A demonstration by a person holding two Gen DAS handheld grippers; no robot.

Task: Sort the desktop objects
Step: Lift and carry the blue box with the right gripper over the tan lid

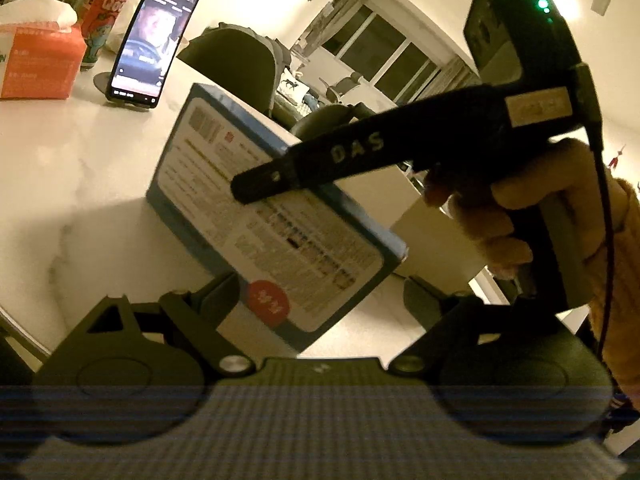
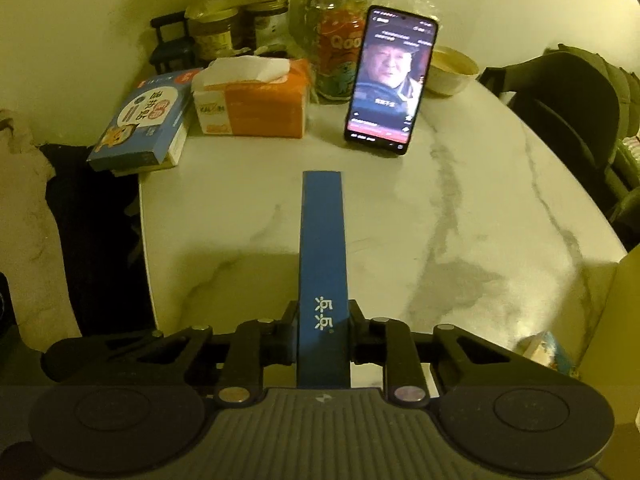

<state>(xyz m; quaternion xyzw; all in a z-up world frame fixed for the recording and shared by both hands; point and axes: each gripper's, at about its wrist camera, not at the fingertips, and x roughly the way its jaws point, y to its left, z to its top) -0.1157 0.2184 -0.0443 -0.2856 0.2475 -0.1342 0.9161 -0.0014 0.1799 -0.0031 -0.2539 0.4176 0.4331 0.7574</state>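
The blue box (image 2: 322, 280) is up off the bench (image 2: 400, 220), pinched across its narrow thickness in my right tongs (image 2: 322, 334); in the right wrist view I see it edge-on, running straight out ahead of me over the marble. In the left wrist view the printed broad face of the same blue box (image 1: 276, 216) fills the middle, tilted, with one finger (image 1: 280, 178) of the right tongs lying across it and the person's hand (image 1: 500, 224) on the handle behind.

I judge it a light, stiff cardboard carton, rigid enough to hold its shape from one end but glossy, so it could pivot or slip if I swing it fast. The grip sits near one end, which leaves a long overhang; a hold nearer the middle would be steadier.

My left tongs (image 1: 316, 296) stand wide, one finger each side of the box's near corner. Whether either finger touches the card I cannot tell.

At the far left edge of the bench lies a blue book (image 2: 144, 128) on another, just beside an orange tissue box (image 2: 256, 100). A phone (image 2: 390, 80) stands propped with its screen lit, a drink bottle (image 2: 336, 48) and jars behind it, a bowl (image 2: 452, 70) to its right. A chair (image 2: 568, 120) stands past the far rim.
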